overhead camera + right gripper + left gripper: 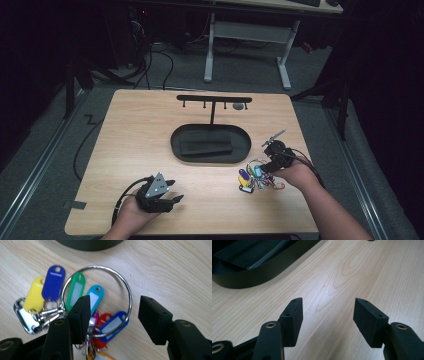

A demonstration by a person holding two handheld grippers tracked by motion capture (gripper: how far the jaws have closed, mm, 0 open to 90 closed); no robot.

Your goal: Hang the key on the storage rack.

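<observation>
Wooden table [140,130] carries a black oval tray [210,144] at frame centre. Left gripper [169,192], lower left, has jaws spread over bare wood. Right gripper [113,315], jaws spread, straddles the key ring [128,300] with coloured tags [53,282], lower right of centre.

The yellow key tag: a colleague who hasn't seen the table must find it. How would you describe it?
Start at the black oval tray mid-table; the key-tag bunch lies toward the table's right front, under the right gripper. On its outer edge, beside the dark blue tag, the yellow tag is the only yellow one, touching a chrome clip.
</observation>
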